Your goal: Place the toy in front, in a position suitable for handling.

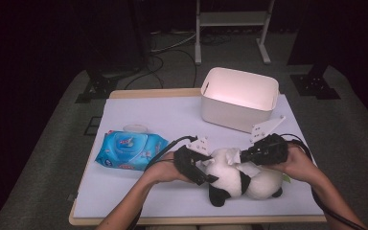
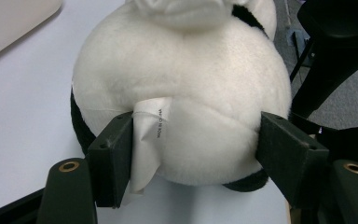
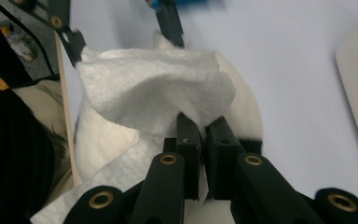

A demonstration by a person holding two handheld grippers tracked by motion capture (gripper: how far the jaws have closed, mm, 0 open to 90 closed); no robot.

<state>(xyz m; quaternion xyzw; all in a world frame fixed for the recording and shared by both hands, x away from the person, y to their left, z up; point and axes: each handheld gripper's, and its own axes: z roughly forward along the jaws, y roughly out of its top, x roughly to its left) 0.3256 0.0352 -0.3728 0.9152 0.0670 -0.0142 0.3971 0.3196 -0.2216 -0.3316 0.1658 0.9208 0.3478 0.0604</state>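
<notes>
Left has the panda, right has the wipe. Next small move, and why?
Probably drag the wipe across the panda. The right gripper is shut on the wipe, which already drapes over the plush, and the left gripper clamps the panda's body on both sides, so it seems steadied for wiping.

Dim room, lit tabletop, blurred edges.

Both forearms are brought in from the bottom edge of the high view, angled toward each other over the near side of the table. The left gripper (image 1: pixel 206 175) is held in the left hand (image 1: pixel 165 168), its jaws spread wide and pressed against both sides of a plush panda (image 2: pixel 182 93). The right gripper (image 1: pixel 243 155) is carried in the right hand (image 1: pixel 294 162), pointed toward the left one, its jaws pinched tight on a white wipe (image 3: pixel 154 88).
</notes>
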